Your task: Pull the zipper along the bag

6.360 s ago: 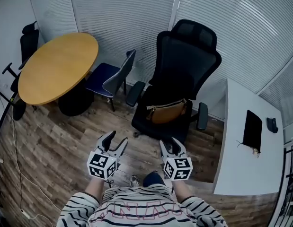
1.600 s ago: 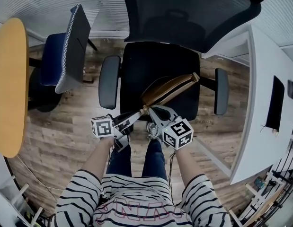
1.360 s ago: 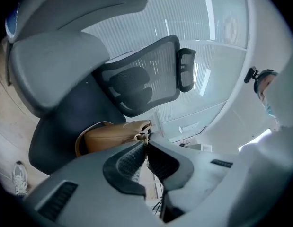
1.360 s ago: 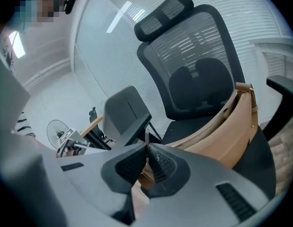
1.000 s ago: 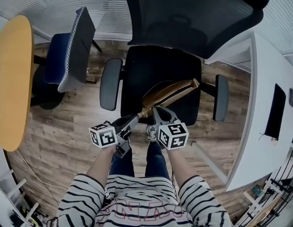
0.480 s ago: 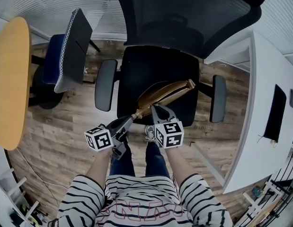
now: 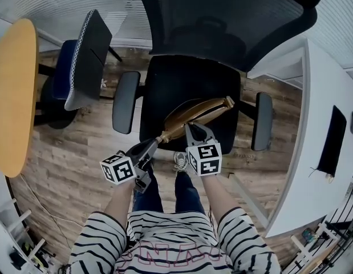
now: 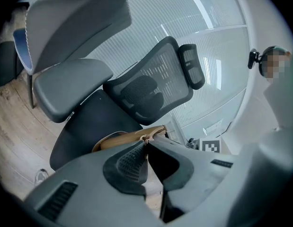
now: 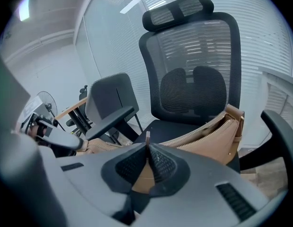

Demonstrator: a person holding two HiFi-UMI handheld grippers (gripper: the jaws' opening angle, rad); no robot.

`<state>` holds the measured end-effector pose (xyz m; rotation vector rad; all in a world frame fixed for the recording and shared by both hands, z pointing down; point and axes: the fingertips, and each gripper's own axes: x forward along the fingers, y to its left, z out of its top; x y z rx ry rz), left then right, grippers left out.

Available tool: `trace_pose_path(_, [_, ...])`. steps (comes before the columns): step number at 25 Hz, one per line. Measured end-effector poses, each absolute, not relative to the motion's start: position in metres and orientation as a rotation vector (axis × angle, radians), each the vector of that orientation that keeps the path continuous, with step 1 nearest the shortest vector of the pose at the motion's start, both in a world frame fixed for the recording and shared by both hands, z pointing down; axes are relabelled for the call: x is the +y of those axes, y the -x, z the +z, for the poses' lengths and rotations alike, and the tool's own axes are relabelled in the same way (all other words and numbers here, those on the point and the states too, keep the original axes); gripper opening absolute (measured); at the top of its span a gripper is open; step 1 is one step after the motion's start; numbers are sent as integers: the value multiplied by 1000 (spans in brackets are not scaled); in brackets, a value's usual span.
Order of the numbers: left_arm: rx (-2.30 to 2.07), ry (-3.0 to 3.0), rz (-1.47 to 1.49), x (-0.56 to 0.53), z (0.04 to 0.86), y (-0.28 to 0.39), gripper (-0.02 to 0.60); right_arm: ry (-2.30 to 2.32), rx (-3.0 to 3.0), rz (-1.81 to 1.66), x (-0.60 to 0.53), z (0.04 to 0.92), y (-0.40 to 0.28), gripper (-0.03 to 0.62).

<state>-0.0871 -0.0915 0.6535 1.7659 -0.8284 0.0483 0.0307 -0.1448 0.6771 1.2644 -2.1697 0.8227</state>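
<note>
The tan bag [image 7: 194, 111] lies on the seat of the black chair [image 7: 182, 79], and its zipper [image 9: 203, 130] is open towards the far end. The left gripper [image 7: 155, 142] is pressed together on the bag's near end, apparently to hold it taut. The right gripper [image 7: 189, 127] pinches the zipper pull [image 9: 147, 138] just beside that end, placed to draw it along the teeth.

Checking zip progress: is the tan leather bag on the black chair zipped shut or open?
Open along the visible stretch: the tan leather bag's two rows of zipper teeth lie apart along its top.
</note>
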Motion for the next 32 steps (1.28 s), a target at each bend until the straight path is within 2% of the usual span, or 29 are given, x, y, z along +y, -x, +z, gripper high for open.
trace_pose_path(32, [-936,-1764,105,-93,655,85,43,-1396,-2023,664,-187,677,-121,37])
